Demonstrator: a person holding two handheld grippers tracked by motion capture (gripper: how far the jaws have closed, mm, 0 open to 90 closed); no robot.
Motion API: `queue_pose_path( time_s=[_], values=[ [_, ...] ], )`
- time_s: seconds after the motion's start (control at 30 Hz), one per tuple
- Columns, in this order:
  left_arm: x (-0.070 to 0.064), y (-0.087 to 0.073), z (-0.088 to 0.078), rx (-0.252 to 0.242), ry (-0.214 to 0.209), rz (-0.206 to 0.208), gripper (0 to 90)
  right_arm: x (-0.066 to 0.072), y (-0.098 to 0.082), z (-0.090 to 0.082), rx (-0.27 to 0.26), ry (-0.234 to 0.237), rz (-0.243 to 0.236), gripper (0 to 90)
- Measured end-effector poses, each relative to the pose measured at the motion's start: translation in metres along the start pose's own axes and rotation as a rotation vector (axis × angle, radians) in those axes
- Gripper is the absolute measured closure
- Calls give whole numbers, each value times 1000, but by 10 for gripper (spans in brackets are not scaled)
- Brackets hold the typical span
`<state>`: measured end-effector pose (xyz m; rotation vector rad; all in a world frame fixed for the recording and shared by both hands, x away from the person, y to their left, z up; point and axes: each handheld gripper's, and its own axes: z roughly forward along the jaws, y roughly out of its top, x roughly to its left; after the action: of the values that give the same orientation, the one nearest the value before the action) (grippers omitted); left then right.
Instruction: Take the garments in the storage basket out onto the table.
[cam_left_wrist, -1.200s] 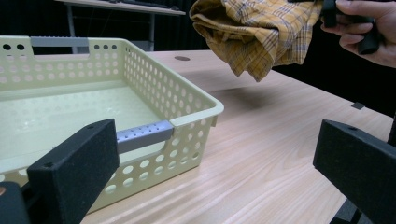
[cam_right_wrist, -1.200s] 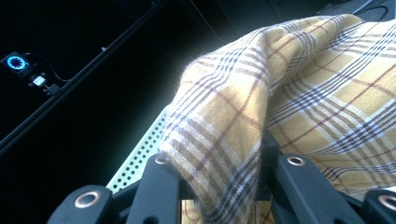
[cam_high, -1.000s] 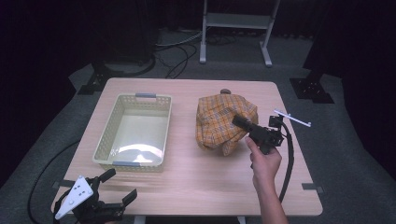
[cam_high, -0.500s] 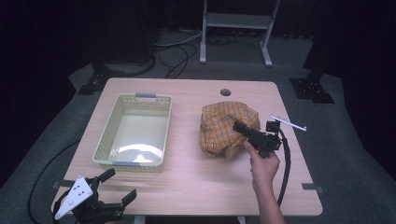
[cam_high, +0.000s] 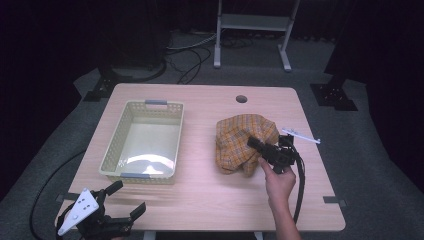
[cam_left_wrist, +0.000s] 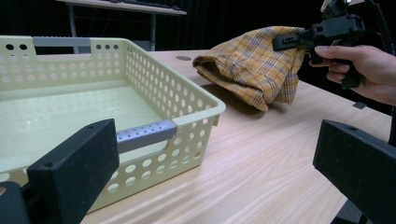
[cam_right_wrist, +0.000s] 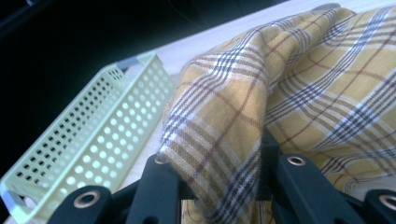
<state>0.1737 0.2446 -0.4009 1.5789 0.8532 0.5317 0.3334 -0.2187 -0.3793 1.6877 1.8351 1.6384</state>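
Lower than a second ago, the yellow plaid cloth (cam_high: 245, 145) is sinking toward the surface (cam_high: 210, 200) in a smaller bundle, and my right hand (cam_high: 277, 182) is coming down with it, a little nearer to my side.

Going by size, I am working over a pale wooden surface with the cream perforated basket (cam_high: 112, 155) as my landmark. Beside the basket's right wall, apart from it with bare wood between, the cloth is resting as a rumpled heap, its lower folds touching the surface while its upper edge is being held up.

My right fingers (cam_right_wrist: 219, 186) are pinching tightly on a fold of that cloth; in the right gripper view the plaid is running straight down between the two black jaws and draping over them. My left fingers (cam_high: 127, 200) are hanging wide apart with nothing between them, waiting just off the basket's near corner, at the surface's near edge.

As I am judging it, the work is only partly along: the cloth is gripped and lowered, but the basket is standing empty. What is left, I am guessing, is carrying the bundle across into the basket and letting go.
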Motion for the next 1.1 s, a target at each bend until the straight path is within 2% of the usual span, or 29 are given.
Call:
queue_pose_path(
  time_s=[0.43,0.9,1.0,1.1],
  values=[
    [0,0,0,0,1,1,2,0,-15,6,0,-10,-51,707],
    [0,0,0,0,0,2,2,-1,-22,7,-7,-10,-72,703],
    [0,0,0,1,-1,2,2,0,-22,7,-6,-11,-76,686],
    [-1,0,0,2,-1,2,2,1,-22,7,-2,-3,-91,632]
  ],
)
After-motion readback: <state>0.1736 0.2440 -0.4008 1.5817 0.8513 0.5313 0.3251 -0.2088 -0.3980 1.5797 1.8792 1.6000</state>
